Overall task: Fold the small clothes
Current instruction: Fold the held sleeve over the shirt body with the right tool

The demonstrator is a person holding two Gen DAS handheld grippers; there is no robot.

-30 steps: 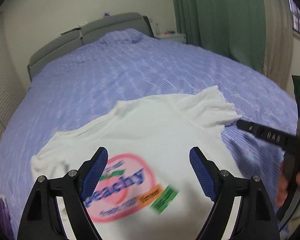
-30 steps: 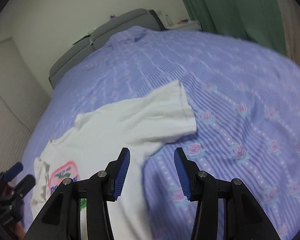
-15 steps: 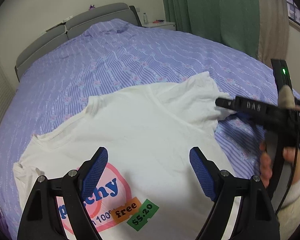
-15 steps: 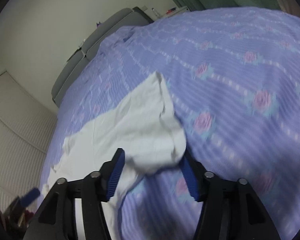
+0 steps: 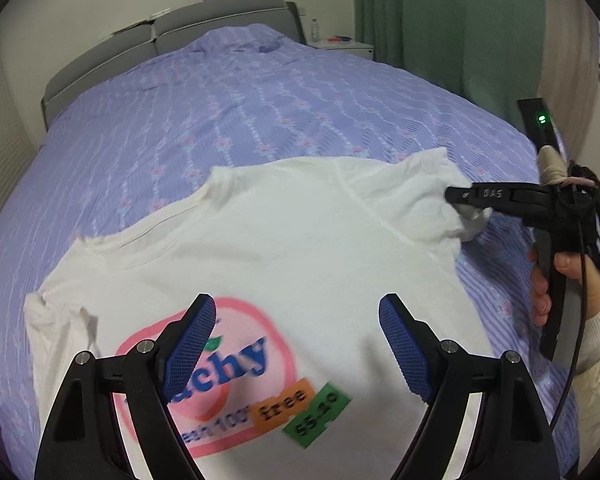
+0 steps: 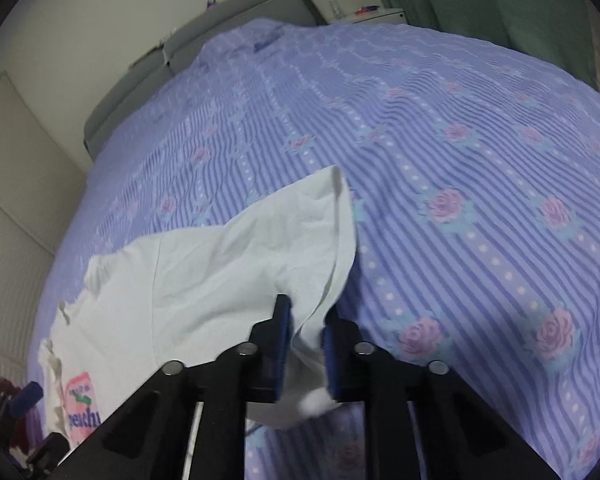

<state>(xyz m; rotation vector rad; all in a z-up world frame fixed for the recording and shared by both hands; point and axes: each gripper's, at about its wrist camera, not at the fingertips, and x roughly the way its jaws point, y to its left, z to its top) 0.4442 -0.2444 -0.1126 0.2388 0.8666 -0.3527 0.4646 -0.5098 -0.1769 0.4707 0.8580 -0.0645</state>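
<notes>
A small white T-shirt with a pink "peachy" print lies face up on the bed. My left gripper is open and empty, hovering over the print. My right gripper is shut on the hem of the shirt's right sleeve, which is lifted a little off the bedspread. In the left wrist view the right gripper shows at the right, pinching that sleeve. The shirt's left sleeve lies rumpled at the left.
The bed has a purple flowered bedspread and a grey headboard at the far end. A white nightstand and green curtains stand at the back right. A white wardrobe wall runs along the left.
My right gripper has closed on the sleeve hem and raised it slightly. My left gripper has shifted a little over the print and stays open.
</notes>
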